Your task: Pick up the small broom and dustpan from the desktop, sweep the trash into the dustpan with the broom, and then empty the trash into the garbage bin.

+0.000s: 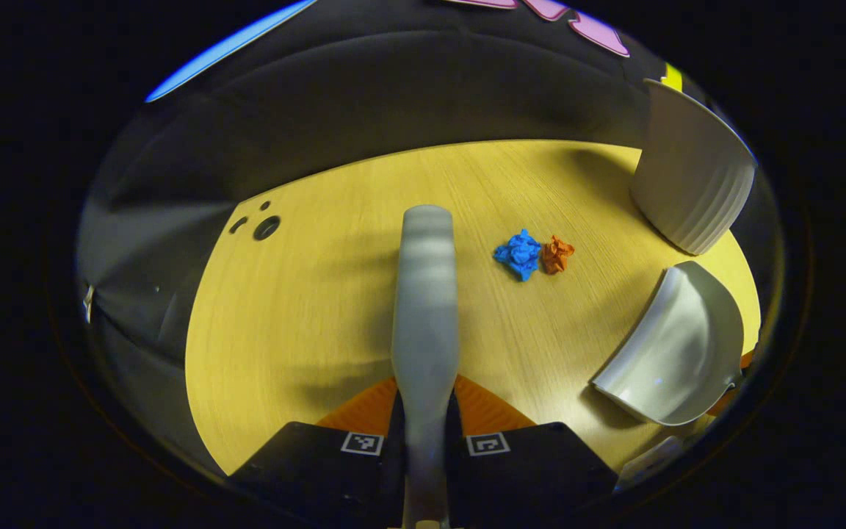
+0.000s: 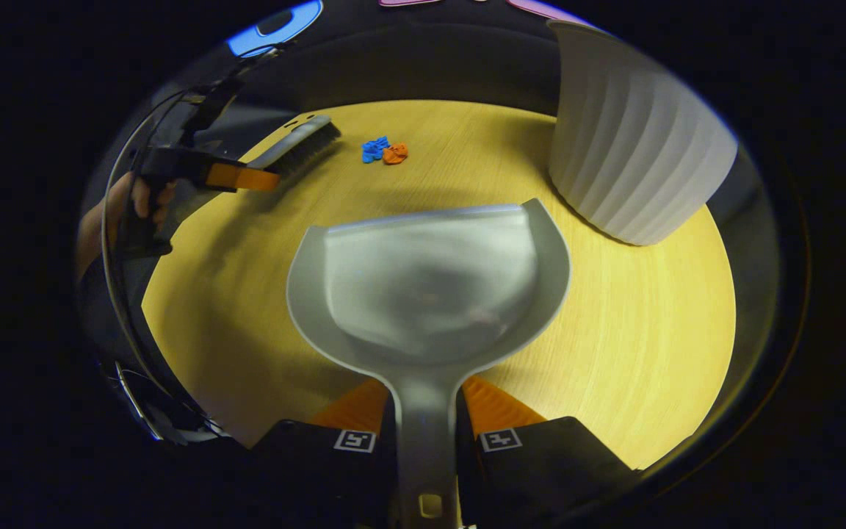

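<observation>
My left gripper point(image 1: 425, 411) is shut on the grey broom point(image 1: 425, 294), which points forward over the wooden desk point(image 1: 305, 294). Blue trash point(image 1: 519, 253) and orange trash point(image 1: 557, 254) lie crumpled side by side ahead and to the right of the broom's tip. My right gripper point(image 2: 427, 422) is shut on the handle of the grey dustpan point(image 2: 430, 286), held low over the desk with its mouth facing away. In the right gripper view the broom point(image 2: 298, 143) and the left gripper point(image 2: 236, 176) appear at far left, with the blue trash point(image 2: 374, 148) and orange trash point(image 2: 395, 153) just right of the bristles. The dustpan point(image 1: 676, 345) also sits at right in the left gripper view.
A white ribbed garbage bin point(image 2: 632, 147) stands at the back right of the desk, seen too in the left gripper view as the bin point(image 1: 691, 173). Dark cable holes point(image 1: 266, 227) mark the desk's far left. A hand point(image 2: 147, 198) holds the left gripper.
</observation>
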